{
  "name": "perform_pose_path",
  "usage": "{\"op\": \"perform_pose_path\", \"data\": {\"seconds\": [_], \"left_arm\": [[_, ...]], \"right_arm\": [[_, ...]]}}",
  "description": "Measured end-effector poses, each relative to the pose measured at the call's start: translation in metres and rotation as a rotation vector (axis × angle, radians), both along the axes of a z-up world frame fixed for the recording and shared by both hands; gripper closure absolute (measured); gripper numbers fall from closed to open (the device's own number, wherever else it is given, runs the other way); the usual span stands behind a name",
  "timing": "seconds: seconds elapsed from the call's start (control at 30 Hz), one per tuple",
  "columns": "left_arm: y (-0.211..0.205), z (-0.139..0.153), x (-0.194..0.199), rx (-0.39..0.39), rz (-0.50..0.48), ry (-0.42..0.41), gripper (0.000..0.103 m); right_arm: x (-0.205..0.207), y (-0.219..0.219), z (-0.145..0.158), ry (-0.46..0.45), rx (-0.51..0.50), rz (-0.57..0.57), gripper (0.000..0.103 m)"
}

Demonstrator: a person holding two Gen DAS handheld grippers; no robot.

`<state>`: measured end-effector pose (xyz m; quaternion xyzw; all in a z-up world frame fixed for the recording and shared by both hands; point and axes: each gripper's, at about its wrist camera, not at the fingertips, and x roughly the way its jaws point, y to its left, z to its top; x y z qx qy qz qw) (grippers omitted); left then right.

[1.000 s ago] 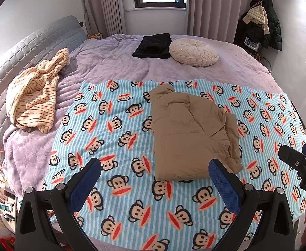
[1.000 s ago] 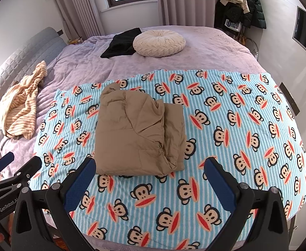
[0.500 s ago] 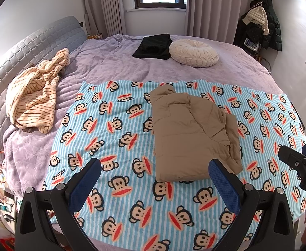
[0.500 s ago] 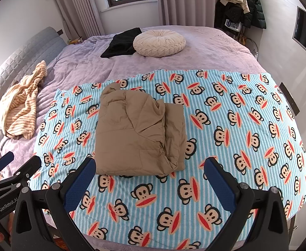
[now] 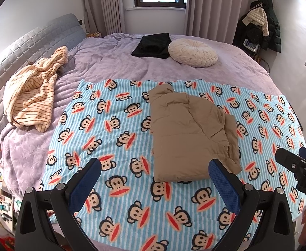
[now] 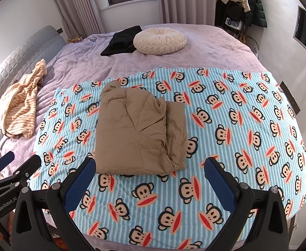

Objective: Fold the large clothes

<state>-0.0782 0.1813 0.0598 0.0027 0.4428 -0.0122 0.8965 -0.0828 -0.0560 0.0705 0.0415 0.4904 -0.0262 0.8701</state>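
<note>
Since the earlier frames we note almost no change: both views drift very slightly and the tan padded jacket [image 5: 191, 133] lies as it did. It sits as a compact, roughly rectangular bundle on the monkey-print blanket [image 5: 111, 138], which covers the near part of the bed [image 5: 115, 62]. The left tongs [image 5: 155, 179] are released, jaws wide apart, holding nothing, short of the bundle's near edge. The right tongs [image 6: 149, 176] are likewise spread and empty, and the jacket's near edge shows between their fingers. We judge this garment's fold essentially done; one layer sticks out along its right side and may want tidying. A striped garment [image 5: 32, 92] lies crumpled by the headboard, a black garment [image 5: 152, 46] lies beside the round cushion [image 5: 192, 52]. These may be left.
</note>
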Motion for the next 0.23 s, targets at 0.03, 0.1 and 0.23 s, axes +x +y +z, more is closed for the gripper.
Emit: {"op": "perform_pose_path", "data": {"seconds": [0.03, 0.1, 0.23], "left_arm": [[-0.0011, 0.0002, -0.0002, 0.002, -0.011, -0.002, 0.000], [-0.0023, 0.0001, 0.0004, 0.005, -0.018, -0.002, 0.000], [-0.0038, -0.0022, 0.0011, 0.003, -0.015, 0.011, 0.000]], "right_arm": [[-0.0003, -0.0007, -0.0004, 0.002, 0.001, -0.001, 0.000], [-0.0023, -0.0013, -0.0015, 0.006, 0.005, -0.005, 0.000], [-0.0069, -0.0023, -0.0047, 0.012, 0.008, -0.009, 0.000]]}}
